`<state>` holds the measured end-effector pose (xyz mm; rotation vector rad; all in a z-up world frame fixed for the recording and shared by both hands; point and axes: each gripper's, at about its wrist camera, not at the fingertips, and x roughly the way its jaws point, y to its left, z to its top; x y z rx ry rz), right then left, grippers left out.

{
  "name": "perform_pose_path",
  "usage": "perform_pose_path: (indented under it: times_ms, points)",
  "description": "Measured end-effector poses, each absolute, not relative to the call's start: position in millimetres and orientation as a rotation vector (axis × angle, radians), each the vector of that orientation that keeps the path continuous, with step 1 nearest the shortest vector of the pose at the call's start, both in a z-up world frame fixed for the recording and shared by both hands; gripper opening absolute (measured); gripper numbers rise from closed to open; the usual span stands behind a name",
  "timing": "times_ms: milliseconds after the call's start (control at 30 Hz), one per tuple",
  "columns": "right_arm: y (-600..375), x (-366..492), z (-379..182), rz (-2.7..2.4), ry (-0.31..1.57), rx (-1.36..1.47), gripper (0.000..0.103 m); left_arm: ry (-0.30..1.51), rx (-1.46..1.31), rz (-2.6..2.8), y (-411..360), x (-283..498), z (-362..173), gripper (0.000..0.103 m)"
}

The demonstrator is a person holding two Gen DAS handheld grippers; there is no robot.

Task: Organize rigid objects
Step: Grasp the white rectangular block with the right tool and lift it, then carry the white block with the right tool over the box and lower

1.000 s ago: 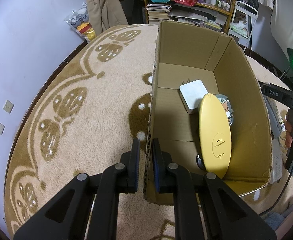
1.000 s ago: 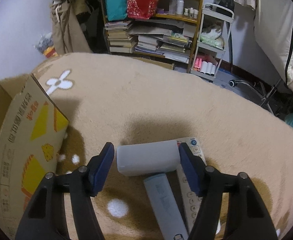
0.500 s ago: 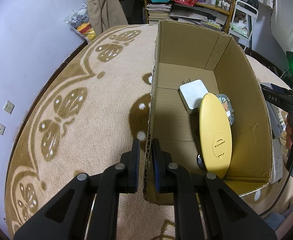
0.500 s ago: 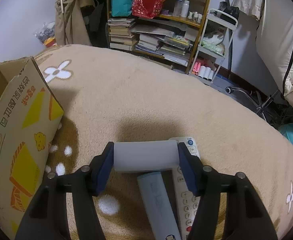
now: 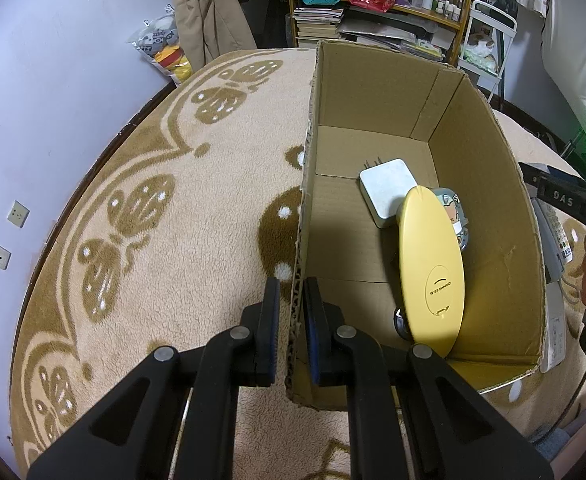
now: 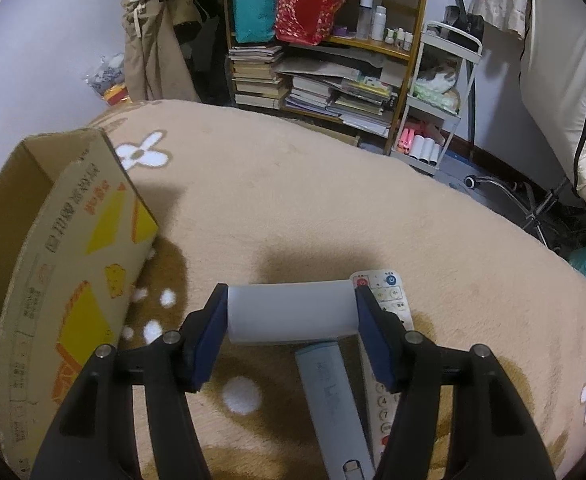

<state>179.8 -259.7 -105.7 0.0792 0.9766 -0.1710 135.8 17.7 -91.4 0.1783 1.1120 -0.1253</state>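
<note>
Lifted white cylinder (image 6: 291, 312) in right jaws, left jaws clamping box wall (image 5: 299, 292).

dim indoor light, soft shadows on rug (image 6: 333, 208), strong fisheye warp & dark corners, sharp focus.

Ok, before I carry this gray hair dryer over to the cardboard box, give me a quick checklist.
1. Right claw shut on the hair dryer barrel, pads on both ends: ok.
2. Dryer handle clear of the white remote beside it: cannot tell.
3. Left claw pinching the cardboard box wall to steady it: ok.
4. Box top open: ok.
5. Free floor space in the box, left of the yellow oval case and white adapter: ok.
6. Dryer lifted off the rug: cannot tell.
</note>
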Motion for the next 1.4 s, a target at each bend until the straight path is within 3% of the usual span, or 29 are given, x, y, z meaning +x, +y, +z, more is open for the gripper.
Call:
perform_pose_path:
  times_ms: [333, 900, 1400]
  points:
    - [-250.3, 172.1, -78.3, -0.105, 0.923, 0.125, 0.066, 1.111, 0.182, -0.123, 16.7, 135.0, -91.7, 0.012]
    - [-169.4, 150.7, 17.2, 0.155, 0.727, 0.142, 0.066, 1.111, 0.18, -0.123, 17.8, 134.6, -93.6, 0.012]
    - [-115.7, 141.1, -32.9, 0.243, 0.848, 0.089, 0.066, 1.108, 0.184, -0.117, 17.9, 134.6, -93.9, 0.012]
